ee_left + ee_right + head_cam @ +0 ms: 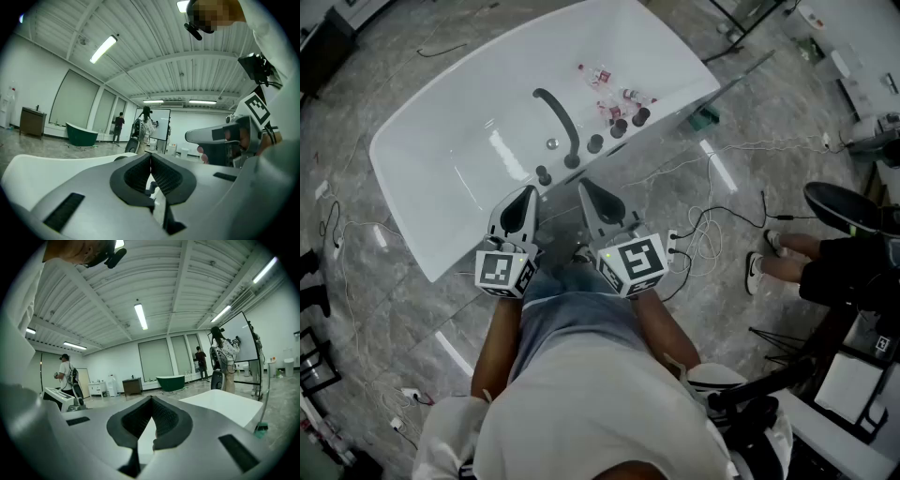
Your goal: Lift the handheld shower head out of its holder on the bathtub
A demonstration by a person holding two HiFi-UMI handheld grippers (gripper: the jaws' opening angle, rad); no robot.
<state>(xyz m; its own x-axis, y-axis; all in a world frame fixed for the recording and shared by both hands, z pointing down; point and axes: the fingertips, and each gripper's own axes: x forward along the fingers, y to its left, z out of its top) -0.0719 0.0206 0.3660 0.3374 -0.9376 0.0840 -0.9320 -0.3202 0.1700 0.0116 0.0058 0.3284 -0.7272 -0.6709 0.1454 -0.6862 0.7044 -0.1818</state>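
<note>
A white bathtub (450, 178) stands ahead of me in the head view. Along its near rim sits a row of dark fittings (595, 143), and a long curved dark spout (558, 117) arches over the basin. I cannot tell which fitting is the shower head. My left gripper (528, 194) and right gripper (584, 187) hover side by side just short of the rim, apart from the fittings. Both are shut with nothing between the jaws; the left gripper's tips (151, 157) meet in its own view, as do the right gripper's tips (151, 398).
Small bottles (605, 89) stand on the tub's far right corner. Cables (703, 234) trail over the grey floor to the right, where a person sits (825, 262). A green tub (171, 382) and standing people show far across the room.
</note>
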